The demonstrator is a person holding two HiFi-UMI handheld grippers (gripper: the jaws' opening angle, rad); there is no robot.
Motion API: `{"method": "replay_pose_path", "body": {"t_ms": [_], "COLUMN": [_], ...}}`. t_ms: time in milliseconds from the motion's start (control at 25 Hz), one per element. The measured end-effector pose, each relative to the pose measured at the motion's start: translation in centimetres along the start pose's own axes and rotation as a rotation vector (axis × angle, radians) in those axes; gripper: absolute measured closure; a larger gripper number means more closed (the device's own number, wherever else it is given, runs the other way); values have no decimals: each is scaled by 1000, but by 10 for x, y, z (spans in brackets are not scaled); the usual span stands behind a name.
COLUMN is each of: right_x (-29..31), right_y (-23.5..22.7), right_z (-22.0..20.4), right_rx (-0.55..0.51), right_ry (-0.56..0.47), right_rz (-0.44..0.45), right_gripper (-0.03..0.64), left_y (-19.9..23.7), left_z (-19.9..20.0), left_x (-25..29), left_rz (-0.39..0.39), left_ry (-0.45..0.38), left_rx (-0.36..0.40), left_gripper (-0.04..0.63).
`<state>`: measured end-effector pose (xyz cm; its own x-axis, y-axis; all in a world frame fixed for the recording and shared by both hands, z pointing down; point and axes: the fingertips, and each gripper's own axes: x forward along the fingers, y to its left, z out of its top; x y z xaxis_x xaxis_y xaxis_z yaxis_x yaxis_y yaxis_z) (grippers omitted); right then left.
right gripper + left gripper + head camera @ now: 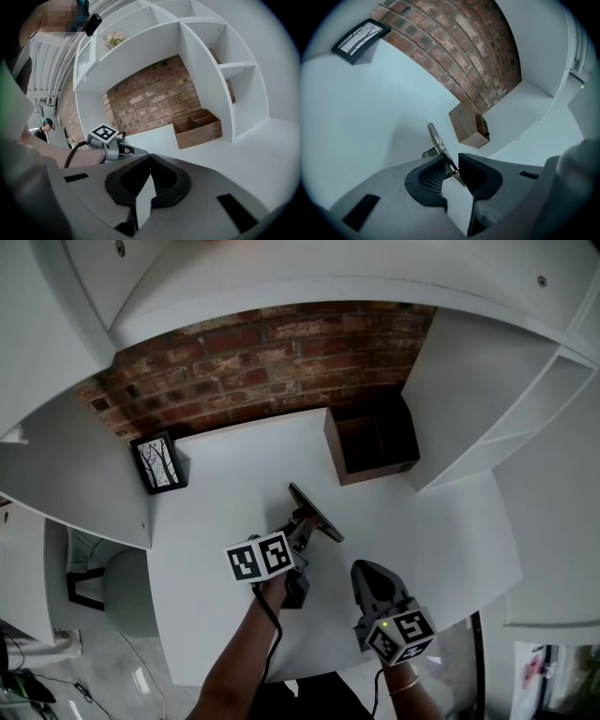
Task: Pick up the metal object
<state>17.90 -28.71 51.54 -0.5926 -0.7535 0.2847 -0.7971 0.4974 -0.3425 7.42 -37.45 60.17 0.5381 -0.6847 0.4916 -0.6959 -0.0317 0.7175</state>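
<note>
A home study nook, with white desk (234, 474), built-in shelves (140, 51), brick wall (262, 362) and framed picture (157, 463)

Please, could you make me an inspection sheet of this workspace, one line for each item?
Surface: white desk, plain.
Job's things: metal object, long and flat, near end between the left tongs; whether it is lifted cannot be told.
Clutter: open wooden box at the back by the brick wall; picture frame at back left.
Grippers: left tongs shut on the metal object; right tongs shut, empty, at near right.
Cables: black cable runs from the left tongs along the forearm.
Surroundings: brick wall, white shelves.
</note>
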Motion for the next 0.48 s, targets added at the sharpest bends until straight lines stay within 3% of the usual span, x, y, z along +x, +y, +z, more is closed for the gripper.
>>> {"method": "replay_pose_path", "body": {"t_ms": [480], "right_x": [-2], "right_y": [0], "right_z": [-5], "right_rx": [-10], "right_ry": [19], "right_rz": [-7], "right_gripper": [612], "left_y": [-8], "left_z": [2], "left_x": [-1], "left_rz": [-63], "left_ry": [-33], "left_rx": [-111], "left_gripper": [555]}}
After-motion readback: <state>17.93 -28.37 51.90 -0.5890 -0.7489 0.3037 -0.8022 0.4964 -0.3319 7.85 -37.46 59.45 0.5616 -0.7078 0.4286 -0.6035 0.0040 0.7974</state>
